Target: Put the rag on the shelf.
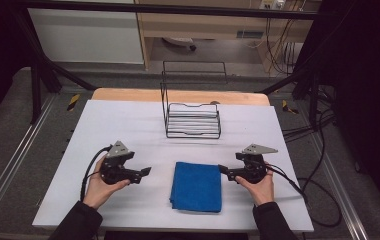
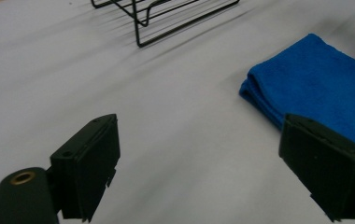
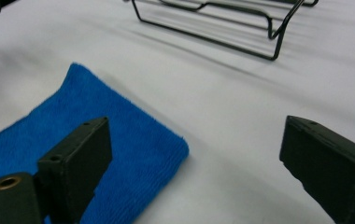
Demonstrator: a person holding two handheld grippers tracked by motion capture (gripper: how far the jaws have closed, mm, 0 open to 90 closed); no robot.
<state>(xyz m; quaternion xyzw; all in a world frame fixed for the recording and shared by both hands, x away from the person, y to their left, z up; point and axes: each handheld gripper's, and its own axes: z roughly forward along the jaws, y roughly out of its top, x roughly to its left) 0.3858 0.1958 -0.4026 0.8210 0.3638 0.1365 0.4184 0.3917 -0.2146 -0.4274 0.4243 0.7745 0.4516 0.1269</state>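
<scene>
A folded blue terry-cloth towel (image 1: 196,186) lies flat near the white desk's (image 1: 128,125) front edge, between the left hand-held gripper (image 1: 148,171) and right hand-held gripper (image 1: 221,170), both gaping wide, empty. A black wire rack (image 1: 192,120) stands toward the back edge.

Folded towel (image 1: 196,186) lying on table (image 1: 128,125), near its six o'clock edge, centred. Wire rack (image 1: 192,120) standing at twelve o'clock from towel, apart from it, toward table's far edge. Left gripper (image 1: 146,171) sitting at nine o'clock of towel, just beside it, jaws pointing toward three. Right gripper (image 1: 222,169) sitting at three o'clock of towel, jaws pointing toward nine, tips at towel's far corner.
</scene>
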